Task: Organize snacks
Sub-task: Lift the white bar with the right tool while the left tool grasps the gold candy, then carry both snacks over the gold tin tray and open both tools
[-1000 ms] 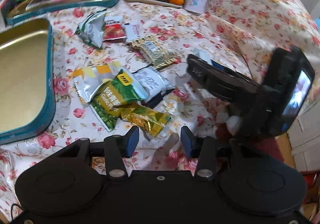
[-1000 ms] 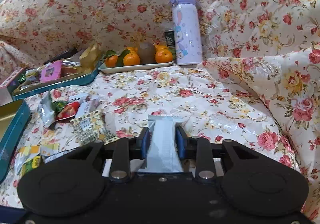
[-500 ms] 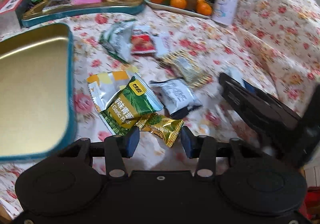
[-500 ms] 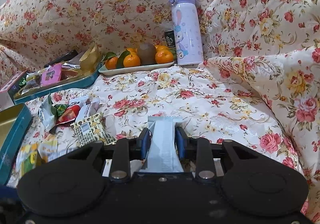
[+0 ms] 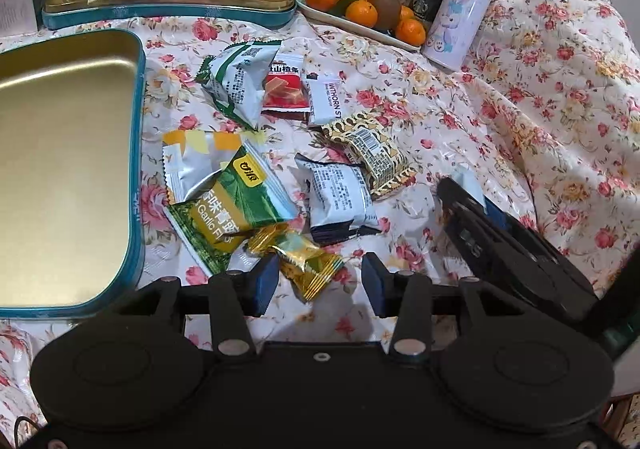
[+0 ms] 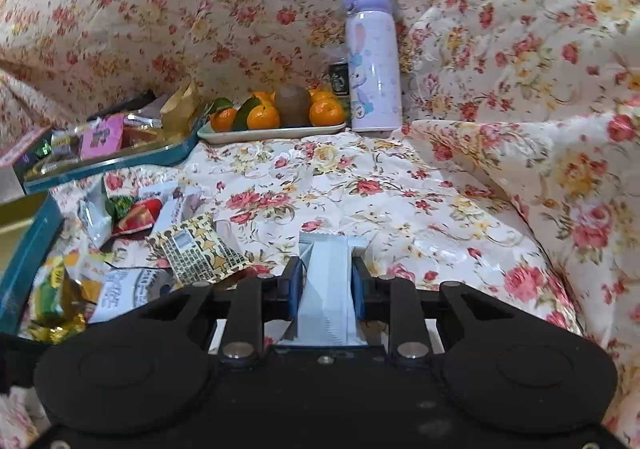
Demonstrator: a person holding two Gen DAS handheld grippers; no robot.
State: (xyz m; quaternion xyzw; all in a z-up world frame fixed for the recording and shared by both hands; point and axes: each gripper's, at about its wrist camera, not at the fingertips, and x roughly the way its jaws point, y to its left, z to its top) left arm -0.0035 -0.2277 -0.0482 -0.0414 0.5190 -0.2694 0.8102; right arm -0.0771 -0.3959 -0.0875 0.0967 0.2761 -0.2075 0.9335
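Note:
My left gripper (image 5: 318,283) is open and empty, its jaws standing either side of a gold wrapped candy (image 5: 306,259) on the floral cloth. Beyond it lie a green garlic-pea packet (image 5: 236,201), a white-and-black packet (image 5: 340,201), a brown patterned packet (image 5: 372,151) and a red hawthorn packet (image 5: 286,89). An empty gold tin with a teal rim (image 5: 138,153) lies at the left. My right gripper (image 6: 325,291) is shut on a pale blue-white snack packet (image 6: 328,285), held above the cloth; it shows at the right in the left wrist view (image 5: 492,229).
A second teal tin (image 5: 168,11) full of snacks stands at the back left. A white plate (image 5: 356,29) of oranges and a kiwi, a small dark can (image 5: 426,5) and a lilac bottle (image 5: 460,9) stand at the back. Raised floral fabric (image 6: 540,129) borders the right.
My left gripper has moved left and forward over the gold candy, bringing the empty tin closer. My right gripper keeps its hold on the packet and has shifted a little.

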